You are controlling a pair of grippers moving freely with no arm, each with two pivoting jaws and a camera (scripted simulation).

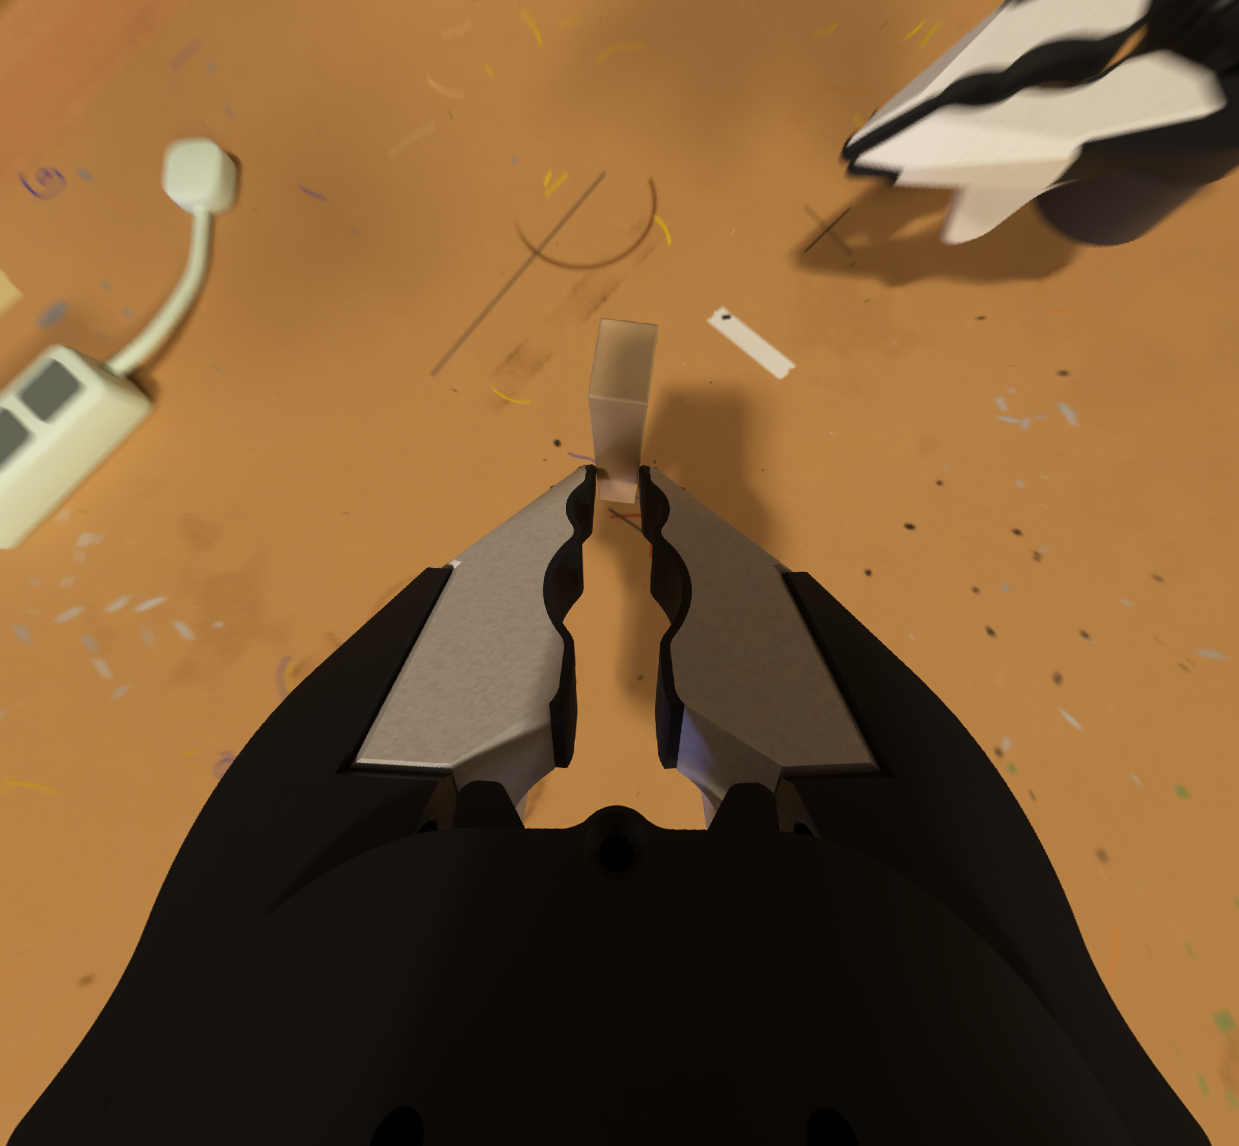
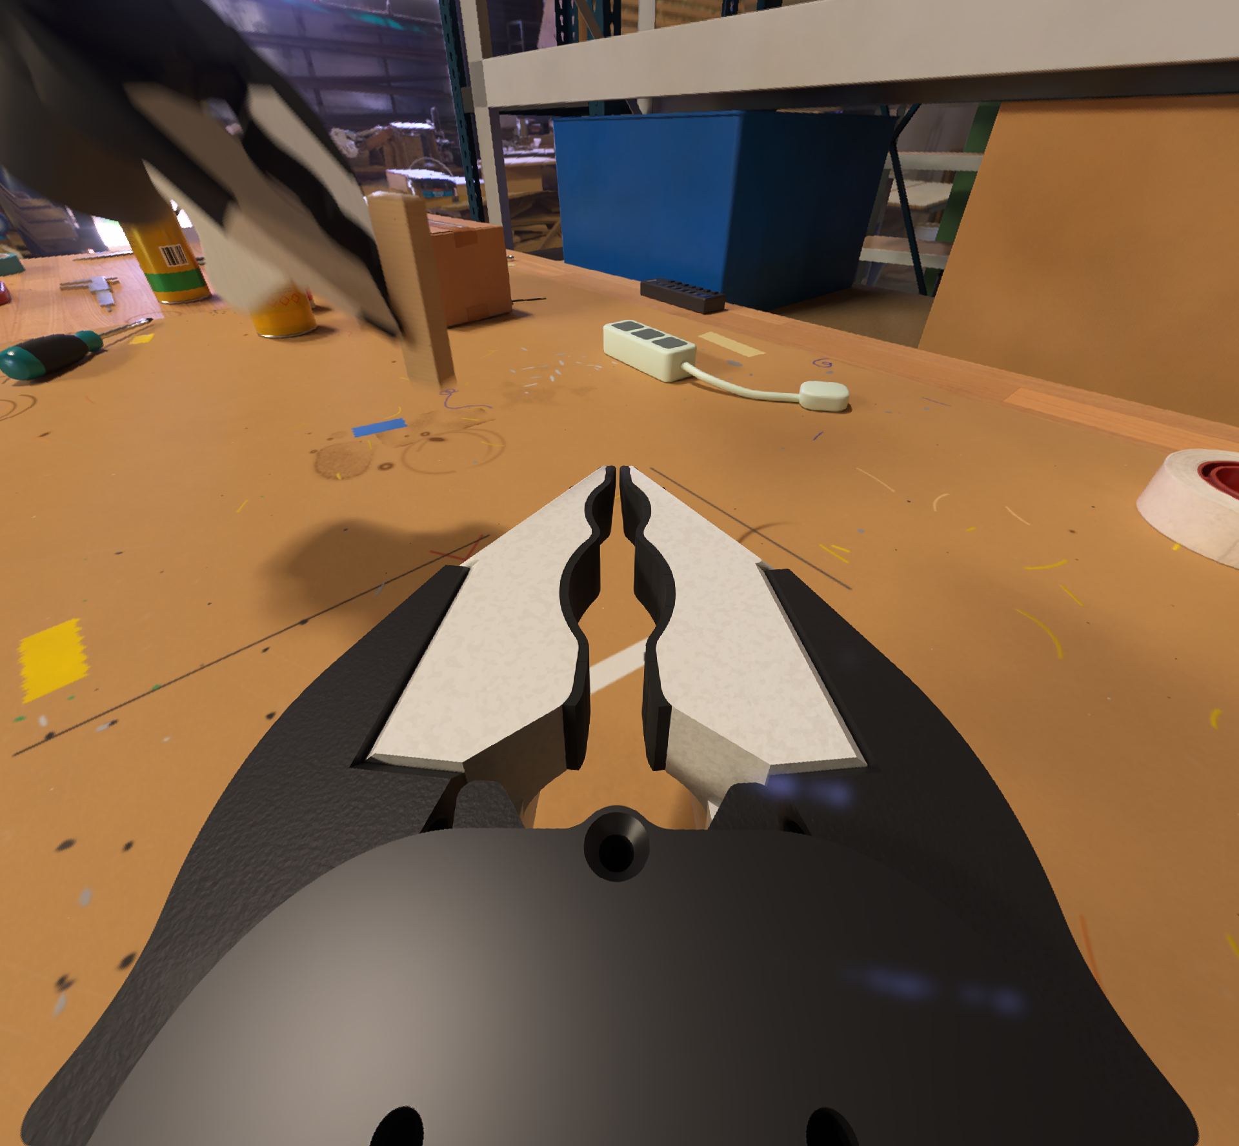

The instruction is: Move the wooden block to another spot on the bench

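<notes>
The wooden block [image 1: 620,396] is a pale, long rectangular piece. My left gripper [image 1: 617,477] is shut on one end of it and holds it above the brown bench [image 1: 335,510], the block pointing away from the camera. In the right wrist view the same block [image 2: 416,289] hangs tilted above the bench, held by the blurred left gripper [image 2: 392,319]. My right gripper [image 2: 615,470] is shut and empty, low over the bench. It also shows at the upper right of the left wrist view [image 1: 865,162], apart from the block.
A white power strip [image 2: 647,346] with cord and plug [image 2: 823,395] lies behind the block; it also shows in the left wrist view [image 1: 60,430]. A tape roll [image 2: 1193,504] sits at right. Cans [image 2: 285,313], a screwdriver [image 2: 47,353], a cardboard box [image 2: 469,269] and a blue bin [image 2: 711,202] stand farther back.
</notes>
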